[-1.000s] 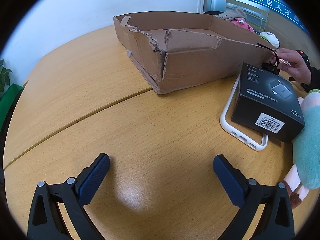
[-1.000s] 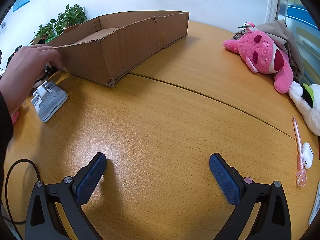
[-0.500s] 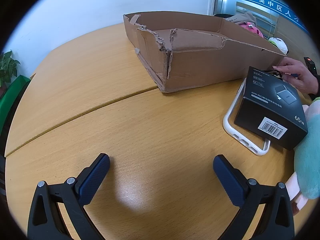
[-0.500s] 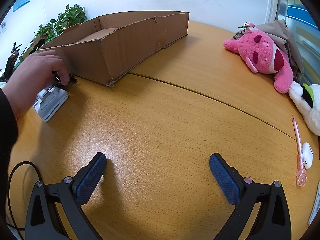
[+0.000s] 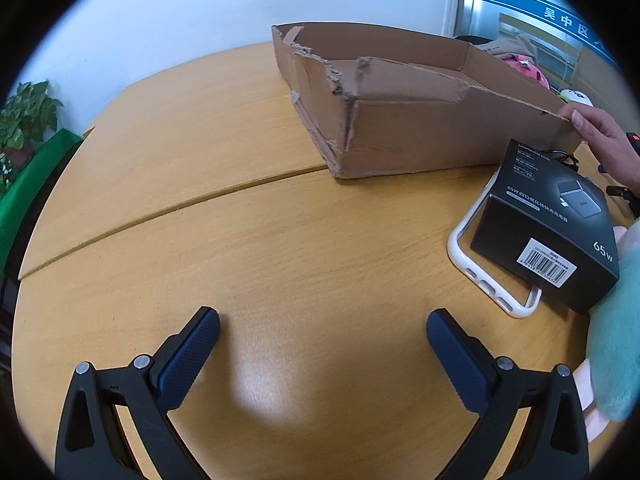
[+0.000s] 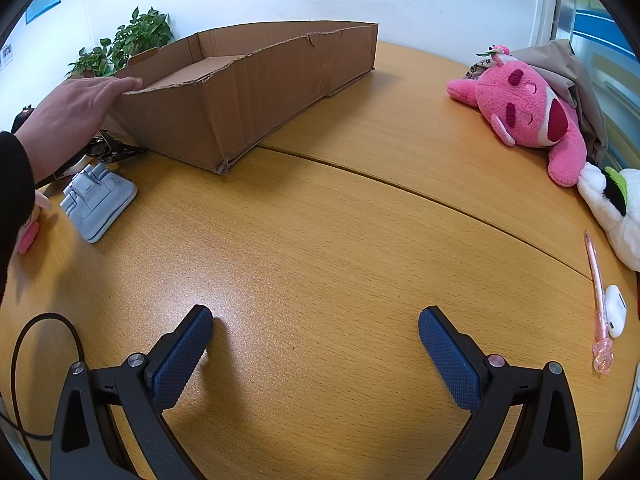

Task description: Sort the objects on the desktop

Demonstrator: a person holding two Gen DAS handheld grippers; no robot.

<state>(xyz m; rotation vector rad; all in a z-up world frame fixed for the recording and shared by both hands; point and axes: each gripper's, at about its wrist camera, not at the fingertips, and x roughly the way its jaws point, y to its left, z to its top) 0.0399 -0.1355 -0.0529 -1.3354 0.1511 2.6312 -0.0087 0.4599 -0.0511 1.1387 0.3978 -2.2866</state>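
Observation:
A torn, shallow cardboard box [image 5: 420, 112] [image 6: 256, 92] sits at the middle of the wooden table [image 5: 240, 240]. A person's hand [image 5: 600, 136] [image 6: 76, 116] rests on its near corner. In the left wrist view a black charger box [image 5: 548, 232] lies on a white phone bumper [image 5: 472, 272] at the right, beside a teal plush [image 5: 616, 332]. In the right wrist view a grey folded stand [image 6: 100, 200] lies left, a pink plush [image 6: 528, 108] far right. My left gripper [image 5: 322, 332] and right gripper [image 6: 316, 332] are both open over bare tabletop, holding nothing.
A white plush [image 6: 616, 208], a pink pen [image 6: 598, 300] and a white earbud case [image 6: 614, 312] lie at the right edge in the right wrist view. Black clips [image 6: 112, 152] sit by the box corner. A black cable [image 6: 24, 360] loops at lower left. Potted plants [image 6: 128, 40] stand behind.
The person's hand let go of the small black item by the box and rose onto the box's corner. The left wrist view has swung left, shifting the box rightward. The right gripper stayed still.

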